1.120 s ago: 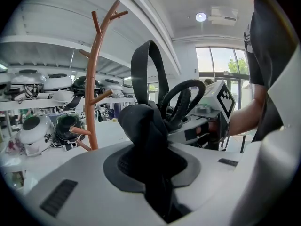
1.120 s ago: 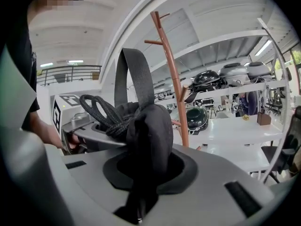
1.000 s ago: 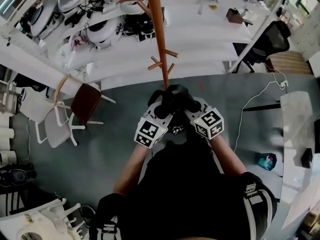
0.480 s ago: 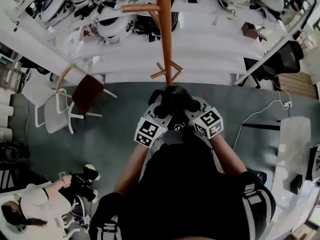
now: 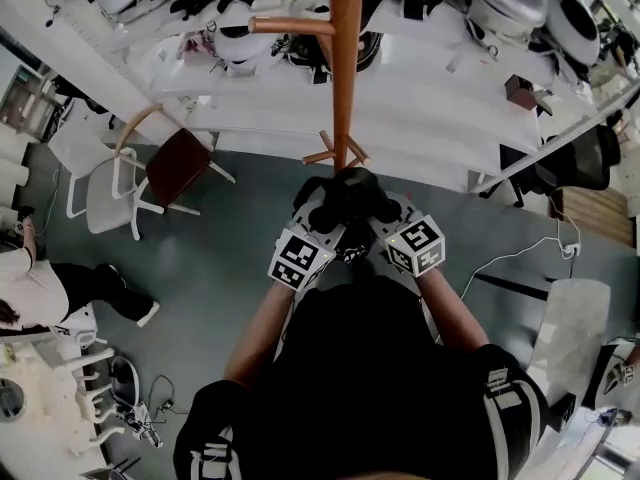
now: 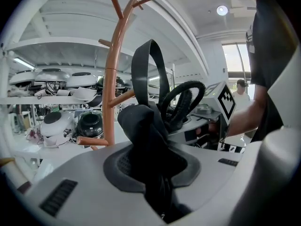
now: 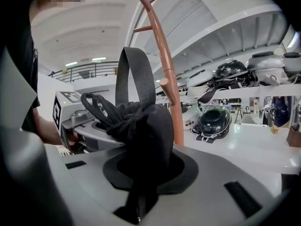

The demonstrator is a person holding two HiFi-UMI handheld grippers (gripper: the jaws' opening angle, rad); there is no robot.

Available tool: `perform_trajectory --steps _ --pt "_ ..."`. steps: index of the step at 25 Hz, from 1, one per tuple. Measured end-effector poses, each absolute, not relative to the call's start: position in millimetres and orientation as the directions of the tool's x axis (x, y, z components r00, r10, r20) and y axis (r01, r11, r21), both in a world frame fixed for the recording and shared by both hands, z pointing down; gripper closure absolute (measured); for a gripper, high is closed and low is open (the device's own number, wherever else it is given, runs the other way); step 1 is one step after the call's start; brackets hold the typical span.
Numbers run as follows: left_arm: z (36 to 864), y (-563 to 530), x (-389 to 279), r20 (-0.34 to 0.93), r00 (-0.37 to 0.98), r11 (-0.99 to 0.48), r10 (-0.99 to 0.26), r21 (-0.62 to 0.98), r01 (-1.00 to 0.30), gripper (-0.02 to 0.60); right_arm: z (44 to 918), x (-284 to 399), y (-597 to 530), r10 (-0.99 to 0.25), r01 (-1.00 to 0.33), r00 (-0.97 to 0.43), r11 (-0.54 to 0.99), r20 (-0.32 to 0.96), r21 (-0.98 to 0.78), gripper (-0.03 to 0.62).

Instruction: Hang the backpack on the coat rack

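Before the brown coat rack (image 5: 345, 68), a person holds a black backpack (image 5: 345, 194) between two handheld grippers. The left gripper (image 5: 322, 212) and right gripper (image 5: 372, 212) sit side by side, each clenched on bunched fabric of the bag, just on the near side of the pole. A strap loop (image 6: 149, 69) stands upright above the jaws. Helmets (image 5: 505, 3) line white shelves (image 5: 420, 93) on the far side, and a chair (image 5: 175, 168) stands at left.
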State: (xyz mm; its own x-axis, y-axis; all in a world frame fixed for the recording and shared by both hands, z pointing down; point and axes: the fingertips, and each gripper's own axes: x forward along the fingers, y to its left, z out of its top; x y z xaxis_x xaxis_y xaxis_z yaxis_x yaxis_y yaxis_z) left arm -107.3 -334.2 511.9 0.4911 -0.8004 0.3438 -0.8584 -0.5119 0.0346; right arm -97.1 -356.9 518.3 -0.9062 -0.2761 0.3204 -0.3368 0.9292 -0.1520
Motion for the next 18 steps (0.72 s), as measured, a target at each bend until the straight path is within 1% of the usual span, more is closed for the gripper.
perform_trajectory --steps 8,18 --pt "512.4 -366.6 -106.1 0.354 0.408 -0.422 -0.842 0.041 -0.906 0.491 518.6 -97.6 -390.2 -0.176 -0.243 -0.928 0.954 0.327 -0.175 0.511" --pt "518.7 -400.2 -105.1 0.360 0.315 -0.327 -0.878 0.031 -0.945 0.491 526.6 -98.8 -422.9 -0.080 -0.147 -0.940 0.972 0.331 -0.182 0.511"
